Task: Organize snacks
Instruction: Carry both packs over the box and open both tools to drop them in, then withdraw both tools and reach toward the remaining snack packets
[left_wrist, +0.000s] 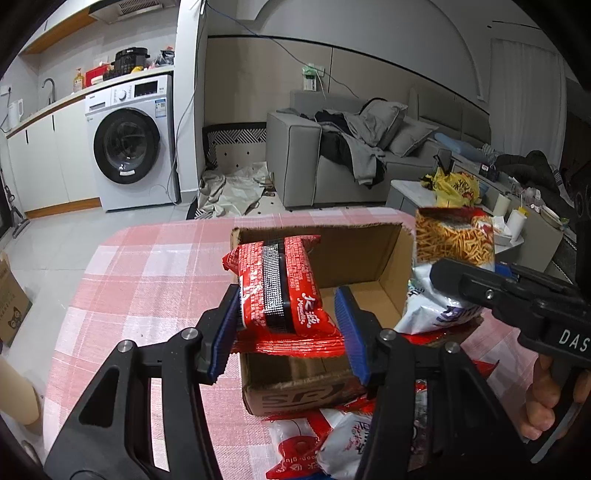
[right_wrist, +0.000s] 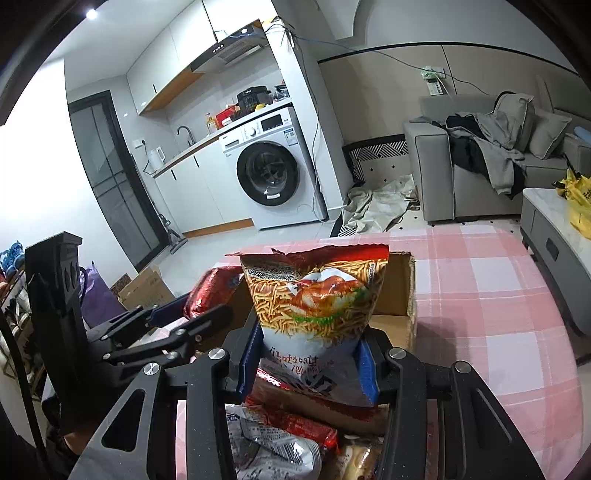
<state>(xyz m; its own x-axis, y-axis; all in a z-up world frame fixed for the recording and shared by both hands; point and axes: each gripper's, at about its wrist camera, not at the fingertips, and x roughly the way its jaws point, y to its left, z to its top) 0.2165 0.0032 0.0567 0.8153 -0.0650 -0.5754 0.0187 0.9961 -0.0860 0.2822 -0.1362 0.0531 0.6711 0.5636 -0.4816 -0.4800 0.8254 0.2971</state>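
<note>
Showing matte black angular frames on the left gripper (left_wrist: 291, 328) and right gripper (right_wrist: 310, 363), wearing ribbed blue pads (left_wrist: 349, 325), silver round screws (left_wrist: 124, 347), white "DAS" lettering (left_wrist: 572, 338); bare skin showing on the right hand (left_wrist: 546, 402).

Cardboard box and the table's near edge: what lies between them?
A pile of loose snack packets on the checked tablecloth, in front of the cardboard box; it shows in both wrist views.

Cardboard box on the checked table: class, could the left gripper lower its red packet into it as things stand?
Probably yes. The left gripper holds the red snack packet right above the open cardboard box, whose inside looks bare. The right gripper, holding the noodle-snack bag, is off to the box's right side.
</note>
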